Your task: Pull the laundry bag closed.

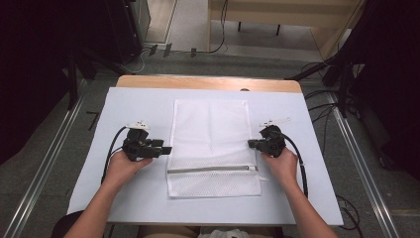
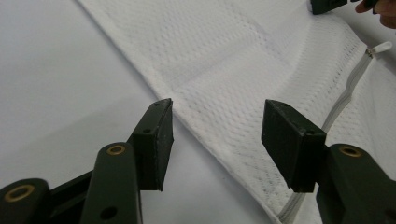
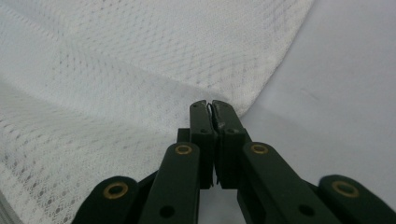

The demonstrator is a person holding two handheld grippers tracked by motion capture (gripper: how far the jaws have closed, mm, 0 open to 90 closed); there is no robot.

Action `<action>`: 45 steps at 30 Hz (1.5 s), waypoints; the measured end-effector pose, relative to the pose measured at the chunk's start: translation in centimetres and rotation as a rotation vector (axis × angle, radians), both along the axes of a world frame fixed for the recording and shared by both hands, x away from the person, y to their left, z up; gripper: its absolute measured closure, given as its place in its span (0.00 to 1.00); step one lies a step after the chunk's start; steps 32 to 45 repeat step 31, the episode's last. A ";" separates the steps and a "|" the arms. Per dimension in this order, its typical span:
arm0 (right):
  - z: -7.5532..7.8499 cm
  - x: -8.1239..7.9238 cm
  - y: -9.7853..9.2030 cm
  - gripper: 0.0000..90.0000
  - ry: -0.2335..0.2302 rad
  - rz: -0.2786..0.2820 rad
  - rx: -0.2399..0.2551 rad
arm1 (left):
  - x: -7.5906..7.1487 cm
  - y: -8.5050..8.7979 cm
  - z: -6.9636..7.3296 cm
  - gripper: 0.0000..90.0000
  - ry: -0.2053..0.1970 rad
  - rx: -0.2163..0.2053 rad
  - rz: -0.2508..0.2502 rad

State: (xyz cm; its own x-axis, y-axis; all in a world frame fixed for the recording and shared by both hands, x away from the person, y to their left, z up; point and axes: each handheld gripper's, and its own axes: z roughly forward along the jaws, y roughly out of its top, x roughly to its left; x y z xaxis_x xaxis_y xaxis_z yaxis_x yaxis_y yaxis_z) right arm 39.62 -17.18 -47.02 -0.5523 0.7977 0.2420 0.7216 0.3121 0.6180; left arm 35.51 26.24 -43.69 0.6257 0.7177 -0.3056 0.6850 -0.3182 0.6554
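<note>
We have the mesh bag (image 1: 213,146) lying flat in the middle of the counter (image 1: 138,106), its zipper (image 1: 213,169) running across the lower part of the high view, with the pull at the right end. Our right claw (image 1: 253,144), at the bag's right edge in the centre right of that frame, is clenched; in the right gripper view the jaws stand pressed together with the fabric's edge caught at the tips (image 3: 212,112), so we judge it is grasping the bag, though only by a thin bite. Our left claw (image 1: 167,149), at the left edge, is released: in the left gripper view its jaws stand wide apart with the hem (image 2: 205,140) running between them, untouched. To do this step well, we should slide the left claw further over the hem before closing, so the pads take a good fold of mesh and not just the border. We should match the right claw's place along the edge, keep clear of the zipper, and lift both sides evenly, or the bag will skew or slip
</note>
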 end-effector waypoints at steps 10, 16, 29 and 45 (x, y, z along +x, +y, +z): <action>2.3 -3.2 -3.3 0.63 -0.165 -0.012 0.052 | -0.5 0.8 0.5 0.42 -0.044 0.050 0.018; 2.9 -4.7 -6.3 0.56 -0.222 -0.036 0.047 | -0.5 2.3 0.8 0.40 -0.070 0.050 0.062; 1.8 -4.6 -8.2 0.44 -0.203 -0.122 0.028 | -1.0 3.7 0.7 0.39 -0.084 0.061 0.093; 1.7 -4.5 -8.3 0.43 -0.191 -0.133 0.026 | -0.9 3.7 0.6 0.38 -0.086 0.063 0.092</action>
